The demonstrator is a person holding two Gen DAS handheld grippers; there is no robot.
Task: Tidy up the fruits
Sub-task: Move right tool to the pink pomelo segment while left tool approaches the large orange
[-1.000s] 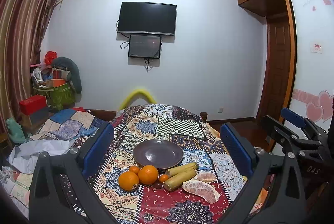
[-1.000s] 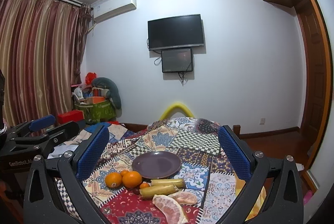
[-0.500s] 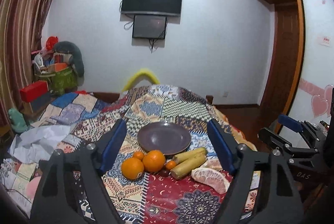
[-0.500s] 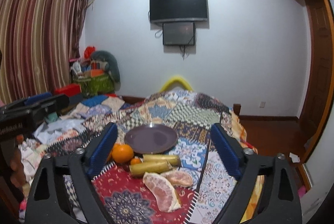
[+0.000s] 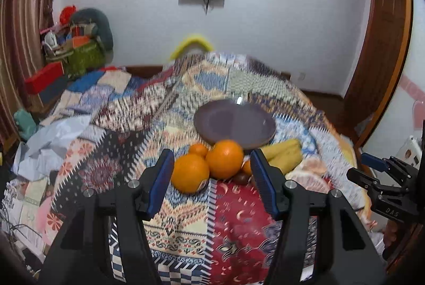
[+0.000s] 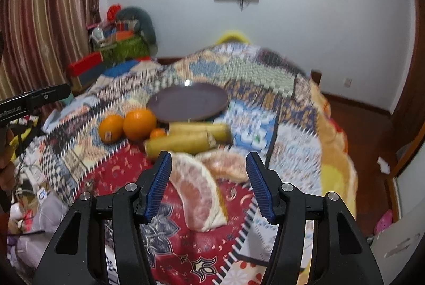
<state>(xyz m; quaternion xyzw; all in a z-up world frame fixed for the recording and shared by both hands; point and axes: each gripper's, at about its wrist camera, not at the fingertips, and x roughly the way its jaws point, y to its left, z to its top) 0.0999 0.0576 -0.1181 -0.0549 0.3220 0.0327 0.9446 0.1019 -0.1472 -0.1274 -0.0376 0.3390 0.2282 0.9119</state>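
A dark purple plate (image 5: 235, 124) (image 6: 190, 101) lies on the patchwork cloth. In front of it sit two large oranges (image 5: 190, 172) (image 5: 224, 158), small tangerines (image 5: 198, 150), two yellow-green stalk pieces (image 5: 283, 152) (image 6: 180, 142) and peeled pomelo segments (image 6: 198, 190). My left gripper (image 5: 211, 180) is open and empty, its blue pads either side of the oranges, just short of them. My right gripper (image 6: 208, 182) is open and empty, with the near pomelo segment between its pads. The right gripper also shows at the right edge of the left wrist view (image 5: 382, 178).
The patterned cloth (image 6: 265, 77) drapes over the table and falls off on the right toward the wooden floor (image 6: 366, 125). Clutter, boxes and a red box (image 5: 43, 77) lie on the left. A yellow chair back (image 5: 192, 44) stands beyond the far edge.
Both grippers have moved down and forward toward the fruit. The left one now frames the oranges, the right one the pomelo segment. Both sets of jaws look narrower than before.
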